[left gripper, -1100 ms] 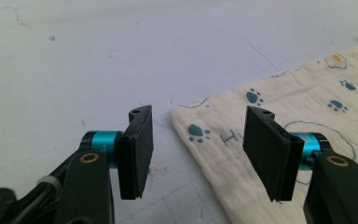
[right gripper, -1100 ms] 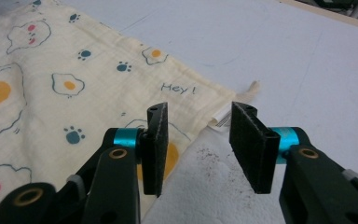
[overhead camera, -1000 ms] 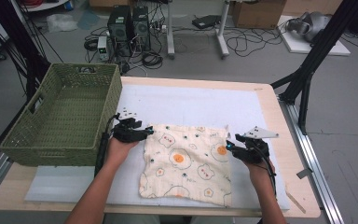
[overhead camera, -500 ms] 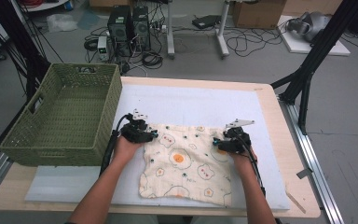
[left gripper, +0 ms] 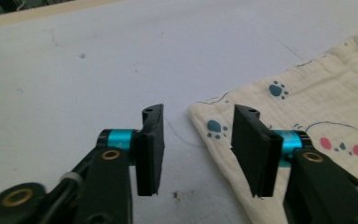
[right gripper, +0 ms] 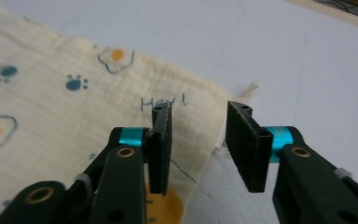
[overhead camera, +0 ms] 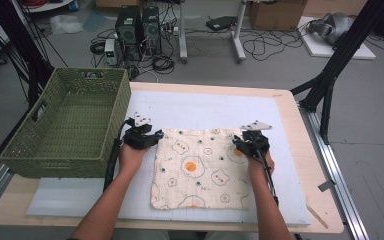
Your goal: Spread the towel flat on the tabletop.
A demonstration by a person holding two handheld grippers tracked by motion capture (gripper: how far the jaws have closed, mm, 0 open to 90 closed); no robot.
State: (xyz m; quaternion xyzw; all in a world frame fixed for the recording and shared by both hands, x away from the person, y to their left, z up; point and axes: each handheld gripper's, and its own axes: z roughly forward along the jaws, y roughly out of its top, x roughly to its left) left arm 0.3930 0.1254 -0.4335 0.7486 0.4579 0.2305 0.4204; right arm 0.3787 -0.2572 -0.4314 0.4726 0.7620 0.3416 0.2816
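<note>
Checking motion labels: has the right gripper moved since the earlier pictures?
Yes. The right gripper moved left, away from the table's right edge, to the cloth's far right corner.

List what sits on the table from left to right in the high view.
Green woven basket → left gripper → printed cream cloth → right gripper, all over the white mat on the wooden table.
</note>
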